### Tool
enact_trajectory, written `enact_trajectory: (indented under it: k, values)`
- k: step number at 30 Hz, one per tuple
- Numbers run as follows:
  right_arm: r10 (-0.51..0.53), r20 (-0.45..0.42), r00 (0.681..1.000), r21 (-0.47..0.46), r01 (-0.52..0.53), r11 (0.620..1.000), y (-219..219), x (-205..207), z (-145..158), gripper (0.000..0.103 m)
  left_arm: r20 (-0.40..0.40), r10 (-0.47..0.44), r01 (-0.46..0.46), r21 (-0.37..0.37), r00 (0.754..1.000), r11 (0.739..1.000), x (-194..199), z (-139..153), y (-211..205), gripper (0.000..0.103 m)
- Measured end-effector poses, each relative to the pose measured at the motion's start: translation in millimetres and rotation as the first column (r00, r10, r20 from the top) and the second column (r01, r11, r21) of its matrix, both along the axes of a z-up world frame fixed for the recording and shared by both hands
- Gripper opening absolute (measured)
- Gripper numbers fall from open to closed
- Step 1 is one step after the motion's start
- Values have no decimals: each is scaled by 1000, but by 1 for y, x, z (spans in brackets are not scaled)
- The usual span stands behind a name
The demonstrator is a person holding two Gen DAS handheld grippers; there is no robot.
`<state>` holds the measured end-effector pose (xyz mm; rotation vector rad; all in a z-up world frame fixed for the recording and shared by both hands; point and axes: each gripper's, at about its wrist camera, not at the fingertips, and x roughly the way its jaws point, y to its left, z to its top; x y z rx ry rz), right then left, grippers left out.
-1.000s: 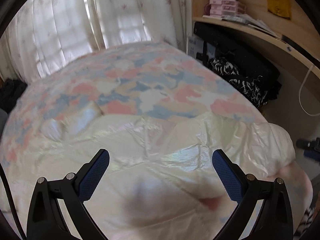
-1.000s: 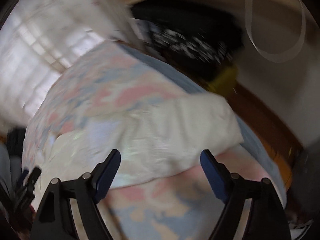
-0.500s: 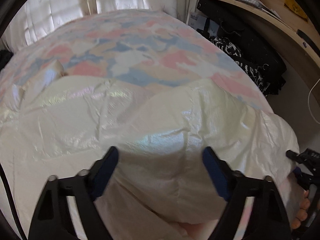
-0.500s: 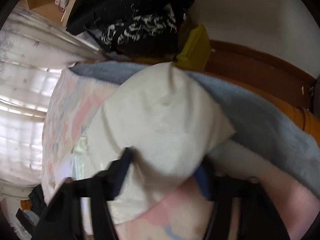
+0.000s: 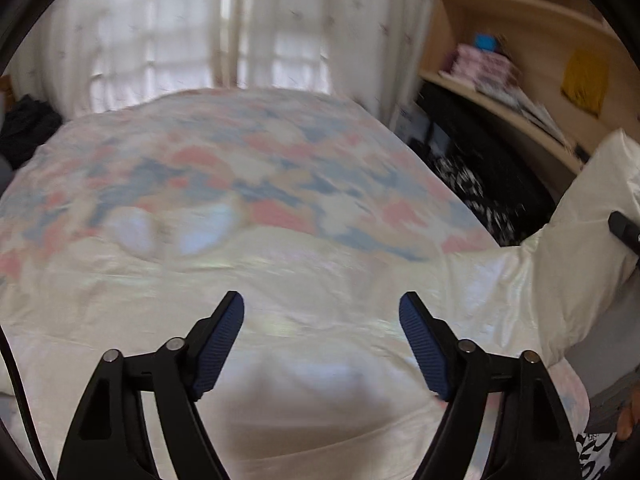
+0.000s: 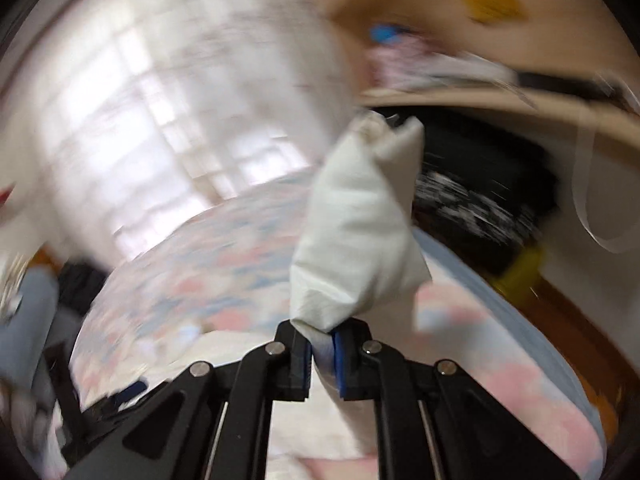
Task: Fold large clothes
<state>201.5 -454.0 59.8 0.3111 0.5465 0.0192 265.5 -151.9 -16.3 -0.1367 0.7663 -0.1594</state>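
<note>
White garment (image 5: 320, 320): spread on the bed (image 5: 248, 168). My right gripper (image 6: 322, 354): fingers clamped on its lifted corner. My left gripper (image 5: 321, 344): fingers apart above the cloth, holding nothing.

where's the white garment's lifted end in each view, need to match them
Left wrist: the white garment rises at the far right edge, its body spread under the open left claw.
Right wrist: centre, bunched upright in the shut right claw.
Shared landmark: the pastel patchwork bedspread.
</note>
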Motion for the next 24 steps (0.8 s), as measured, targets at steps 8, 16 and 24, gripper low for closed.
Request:
enact_trajectory:
  k: [8, 16, 24]
  values:
    - [302, -124, 945, -141, -318, 937, 191, 25, -48, 9, -76, 118, -122, -50, 990, 991, -14, -18, 127, 80]
    - [343, -455, 822, -283, -498, 819, 276, 24, -191, 16, -253, 66, -118, -193, 965, 974, -16, -91, 177, 80]
    - [361, -349, 865, -337, -475, 813, 263, -16, -164, 87, -302, -54, -61, -361, 952, 931, 2, -124, 162, 80]
